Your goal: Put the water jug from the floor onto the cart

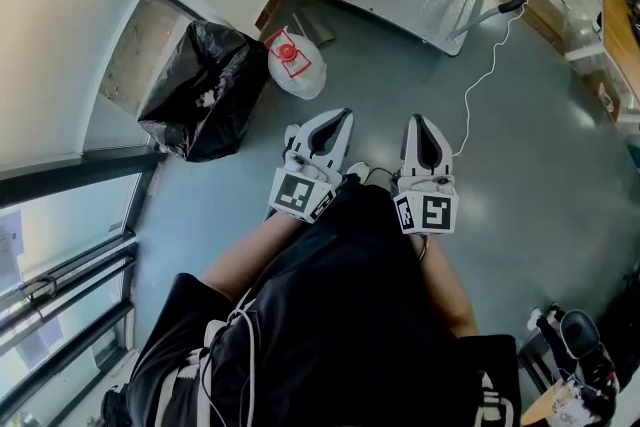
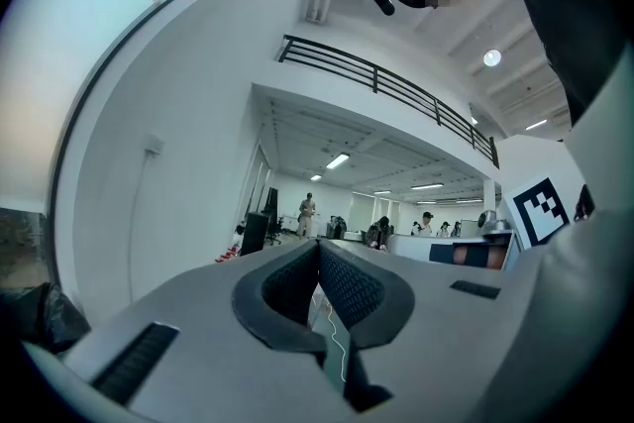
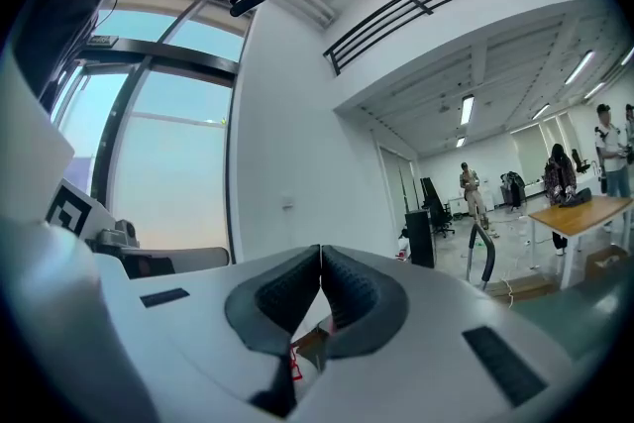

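Water jug (image 1: 296, 67) lies far left by the black bag (image 1: 200, 95). Probably heavy, slick plastic, so I'd grab near its red cap (image 1: 286, 49). Left gripper (image 1: 343, 115) and right gripper (image 1: 418, 121) are both pinched together, empty.

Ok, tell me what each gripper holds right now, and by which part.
Nothing is held. The left gripper and right gripper are both shut and empty; the water jug lies untouched on the floor.
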A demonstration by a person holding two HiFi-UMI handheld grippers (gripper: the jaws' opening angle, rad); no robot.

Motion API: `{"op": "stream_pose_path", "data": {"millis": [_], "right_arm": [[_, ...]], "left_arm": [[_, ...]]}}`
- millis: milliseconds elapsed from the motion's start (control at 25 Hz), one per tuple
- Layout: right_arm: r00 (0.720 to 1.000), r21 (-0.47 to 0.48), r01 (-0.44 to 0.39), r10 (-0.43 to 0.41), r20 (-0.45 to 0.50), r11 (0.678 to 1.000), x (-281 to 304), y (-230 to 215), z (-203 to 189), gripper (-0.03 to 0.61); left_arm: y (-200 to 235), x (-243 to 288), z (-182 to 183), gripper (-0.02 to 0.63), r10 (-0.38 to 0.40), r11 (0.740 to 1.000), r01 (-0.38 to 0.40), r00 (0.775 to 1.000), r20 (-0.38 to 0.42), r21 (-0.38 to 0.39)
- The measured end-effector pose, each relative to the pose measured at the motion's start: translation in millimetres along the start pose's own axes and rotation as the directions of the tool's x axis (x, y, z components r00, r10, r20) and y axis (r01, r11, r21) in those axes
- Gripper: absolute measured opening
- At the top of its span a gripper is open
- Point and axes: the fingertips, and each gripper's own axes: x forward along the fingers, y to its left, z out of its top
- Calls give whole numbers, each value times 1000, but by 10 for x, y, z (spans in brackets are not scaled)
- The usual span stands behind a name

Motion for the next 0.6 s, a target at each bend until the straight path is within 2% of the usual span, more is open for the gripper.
{"op": "stream_pose_path", "data": {"millis": [240, 600], "right_arm": [[1000, 36, 15, -15, -7, 999, 71, -70, -42, 17], [999, 42, 6, -4, -39, 999, 619, -23, -133, 17]], "left_arm": [[86, 13, -50, 3, 20, 1000, -20, 1000, -20, 1], [615, 374, -168, 3, 21, 999, -23, 997, -70, -30]]}}
